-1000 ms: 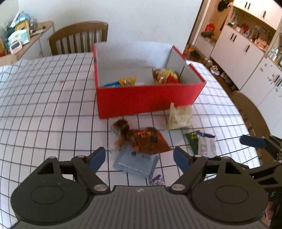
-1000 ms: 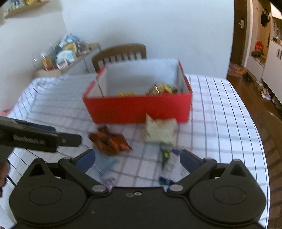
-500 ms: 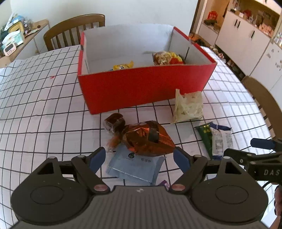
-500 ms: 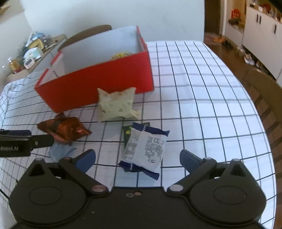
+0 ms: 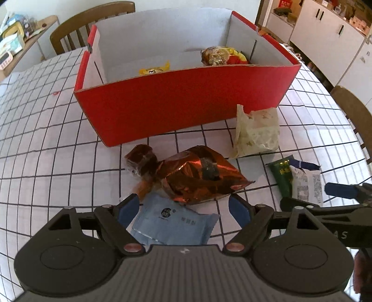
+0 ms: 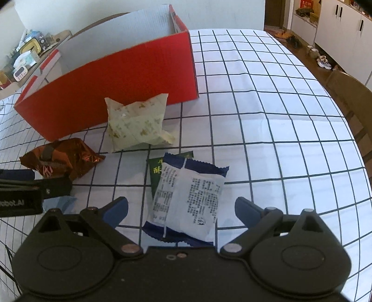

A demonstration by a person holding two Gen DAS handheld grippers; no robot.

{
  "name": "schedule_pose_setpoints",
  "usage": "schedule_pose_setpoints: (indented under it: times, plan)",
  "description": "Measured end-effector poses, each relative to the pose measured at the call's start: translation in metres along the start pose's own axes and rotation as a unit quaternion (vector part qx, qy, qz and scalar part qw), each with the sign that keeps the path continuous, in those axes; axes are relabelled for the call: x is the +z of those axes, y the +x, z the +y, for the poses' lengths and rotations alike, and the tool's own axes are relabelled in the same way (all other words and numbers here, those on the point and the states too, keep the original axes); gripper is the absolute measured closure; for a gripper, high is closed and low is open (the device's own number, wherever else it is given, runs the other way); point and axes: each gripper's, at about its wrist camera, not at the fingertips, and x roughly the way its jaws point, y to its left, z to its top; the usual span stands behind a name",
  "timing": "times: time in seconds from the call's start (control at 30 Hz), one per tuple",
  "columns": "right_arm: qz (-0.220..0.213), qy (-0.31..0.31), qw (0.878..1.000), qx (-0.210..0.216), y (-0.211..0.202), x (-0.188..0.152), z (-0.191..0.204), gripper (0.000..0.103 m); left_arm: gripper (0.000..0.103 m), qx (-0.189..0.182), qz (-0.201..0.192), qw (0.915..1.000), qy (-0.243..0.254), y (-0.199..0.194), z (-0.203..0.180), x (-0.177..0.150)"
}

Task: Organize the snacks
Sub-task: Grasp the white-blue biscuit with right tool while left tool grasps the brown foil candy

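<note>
Right wrist view: right gripper wide, jaws just been narrowing around the white-blue packet, nothing pinched; left gripper wide over the blue packet; close squarely mid-packet, red box at 11 o'clock.

A home dining room. The worktop wears a white grid-checked cloth, with wooden chairs drawn up at its far and right edges. White cupboards line the right wall, shoes lie on the wooden floor beside them, and a cluttered sideboard stands far left.
</note>
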Motion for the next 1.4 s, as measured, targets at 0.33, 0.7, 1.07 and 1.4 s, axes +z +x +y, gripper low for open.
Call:
schedule_pose_setpoints:
  times: [0.33, 0.7, 1.07, 1.4]
  plan:
    - [-0.001, 0.001, 1.0, 0.017, -0.004, 0.004, -0.001, 0.004, 0.019, -0.031, 0.001, 0.9976, -0.062, -0.042, 0.018, 0.035]
    - [0.015, 0.01, 1.0, 0.002, 0.011, 0.004, -0.003, 0.006, 0.019, 0.02, 0.071, 0.9965, -0.038, 0.017, -0.003, 0.042]
    - [0.004, 0.012, 1.0, -0.002, 0.004, 0.003, -0.002, 0.034, 0.037, 0.005, 0.083, 0.9947, -0.061, 0.023, 0.004, 0.03]
    - [-0.012, 0.017, 1.0, 0.003, -0.009, 0.0, -0.006, 0.048, 0.049, -0.01, 0.059, 0.9964, -0.06, 0.008, 0.006, 0.026]
